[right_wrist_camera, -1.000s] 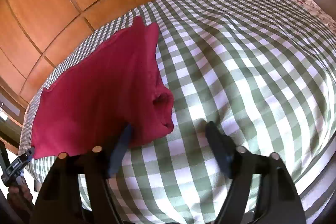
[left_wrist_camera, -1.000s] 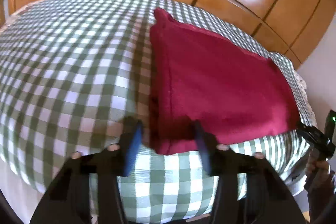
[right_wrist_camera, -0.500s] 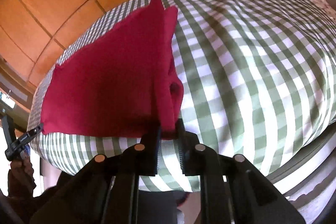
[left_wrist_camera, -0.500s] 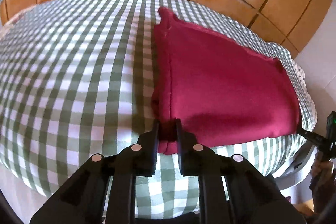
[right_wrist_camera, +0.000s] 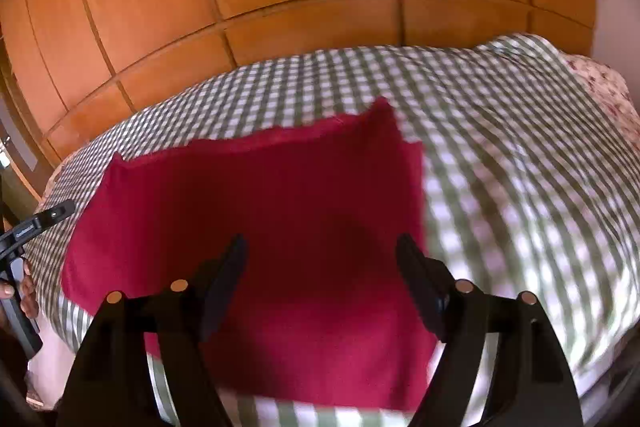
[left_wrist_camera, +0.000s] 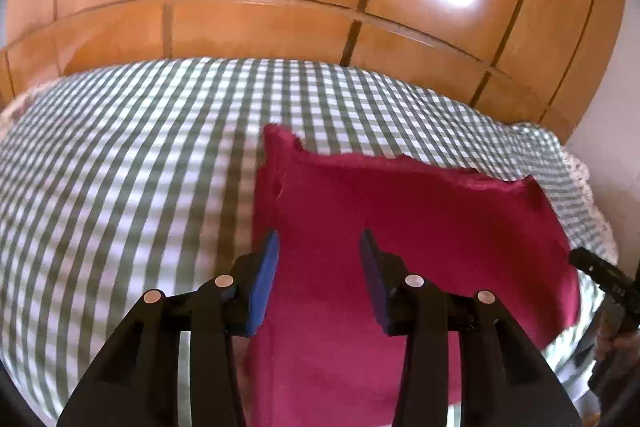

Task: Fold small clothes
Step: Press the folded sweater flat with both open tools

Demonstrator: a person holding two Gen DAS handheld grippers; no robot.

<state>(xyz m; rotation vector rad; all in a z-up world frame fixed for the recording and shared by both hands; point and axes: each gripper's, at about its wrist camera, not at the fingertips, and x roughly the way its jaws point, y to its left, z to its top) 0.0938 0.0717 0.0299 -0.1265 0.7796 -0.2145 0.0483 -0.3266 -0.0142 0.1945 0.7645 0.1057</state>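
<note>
Cloth position first: the dark red, roughly rectangular fleece garment (left_wrist_camera: 420, 227) lies flat on the green-and-white checked bedspread (left_wrist_camera: 120, 167), already doubled over, with its long axis running across both views from one gripper toward the other. The left gripper (left_wrist_camera: 318, 259) stands over the cloth's left end and the right gripper (right_wrist_camera: 320, 267) over its right end, so each hand is nearest to one short edge and neither has the advantage for a fold along the length. Jaw state: both pairs have just been opening, and in both views the pads stand apart with red fabric visible between and below them but not pinched (no fold or corner rises into either gap), so the cloth appears released. Judgement: the next fold would call for each gripper to come down on the near corners, which lie below and behind the fingertips. View differences: the left wrist camera shows the ragged far hem and the blue pad (left_wrist_camera: 262, 279) on its own left finger, plus the opposite tool (left_wrist_camera: 600, 275) at the right margin; the right wrist camera (noticeably motion-blurred) instead shows the stepped, layered right edge of the fabric, a floral sheet (right_wrist_camera: 600, 87) at the far corner, and a hand (right_wrist_camera: 16, 291) gripping the other tool. Glossy orange-brown wooden wardrobe panels (left_wrist_camera: 280, 7) fill the background.
</note>
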